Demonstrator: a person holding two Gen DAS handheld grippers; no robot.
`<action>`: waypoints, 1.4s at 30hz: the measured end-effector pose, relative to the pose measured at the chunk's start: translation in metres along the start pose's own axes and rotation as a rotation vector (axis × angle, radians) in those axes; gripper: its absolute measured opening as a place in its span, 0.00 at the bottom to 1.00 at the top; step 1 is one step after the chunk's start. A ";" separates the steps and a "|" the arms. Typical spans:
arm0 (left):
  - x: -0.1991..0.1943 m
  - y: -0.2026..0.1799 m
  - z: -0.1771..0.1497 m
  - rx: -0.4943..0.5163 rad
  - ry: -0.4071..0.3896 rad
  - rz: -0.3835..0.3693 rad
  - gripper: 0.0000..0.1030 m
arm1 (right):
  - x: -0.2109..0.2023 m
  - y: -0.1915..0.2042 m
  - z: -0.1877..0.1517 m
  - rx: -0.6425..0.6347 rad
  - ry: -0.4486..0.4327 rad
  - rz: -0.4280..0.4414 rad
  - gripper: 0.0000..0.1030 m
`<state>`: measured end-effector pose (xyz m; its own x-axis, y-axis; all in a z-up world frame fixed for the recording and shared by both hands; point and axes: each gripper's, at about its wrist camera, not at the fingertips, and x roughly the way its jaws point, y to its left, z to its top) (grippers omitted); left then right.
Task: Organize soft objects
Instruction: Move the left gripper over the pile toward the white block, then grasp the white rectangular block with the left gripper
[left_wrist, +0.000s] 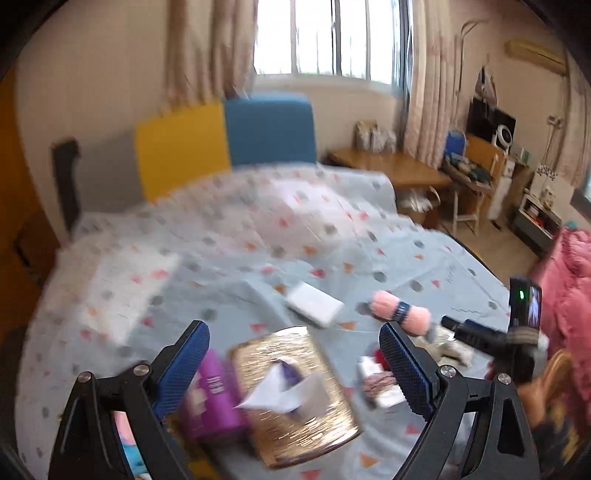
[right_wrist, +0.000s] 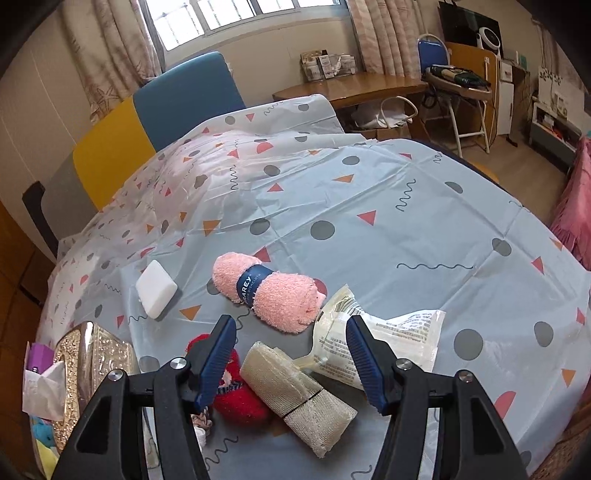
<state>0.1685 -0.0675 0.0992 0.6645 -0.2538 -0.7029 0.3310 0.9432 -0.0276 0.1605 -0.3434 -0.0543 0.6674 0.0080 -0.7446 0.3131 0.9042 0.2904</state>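
Soft objects clustered near counter edge: pink towel roll (right_wrist: 269, 295), mesh cloth roll (right_wrist: 299, 395), red plush (right_wrist: 236, 398) | right tongs (right_wrist: 291, 360) apart, empty, straddling mesh roll, likely next pick | left tongs (left_wrist: 295, 363) apart, empty, over gold tissue box (left_wrist: 295, 391)

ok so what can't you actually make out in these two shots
- Purple box, left wrist view: label smeared by motion blur.
- Red fuzzy item, right wrist view: partly behind the right claw finger.
- Small items by the gold tissue box, right wrist view: cut off by the left edge.
- Printed packet: text too small.
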 end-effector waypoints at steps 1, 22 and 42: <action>0.019 -0.008 0.013 -0.017 0.044 -0.045 0.92 | 0.000 0.000 0.000 0.000 0.001 0.007 0.61; 0.303 -0.005 0.046 -0.550 0.643 -0.006 0.96 | 0.010 -0.032 0.002 0.214 0.103 0.235 0.62; 0.318 -0.053 0.009 -0.419 0.693 -0.087 0.74 | 0.013 -0.046 0.000 0.299 0.123 0.256 0.62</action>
<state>0.3683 -0.1999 -0.1159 0.0369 -0.2694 -0.9623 -0.0065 0.9629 -0.2698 0.1551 -0.3847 -0.0771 0.6691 0.2841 -0.6868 0.3420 0.7028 0.6238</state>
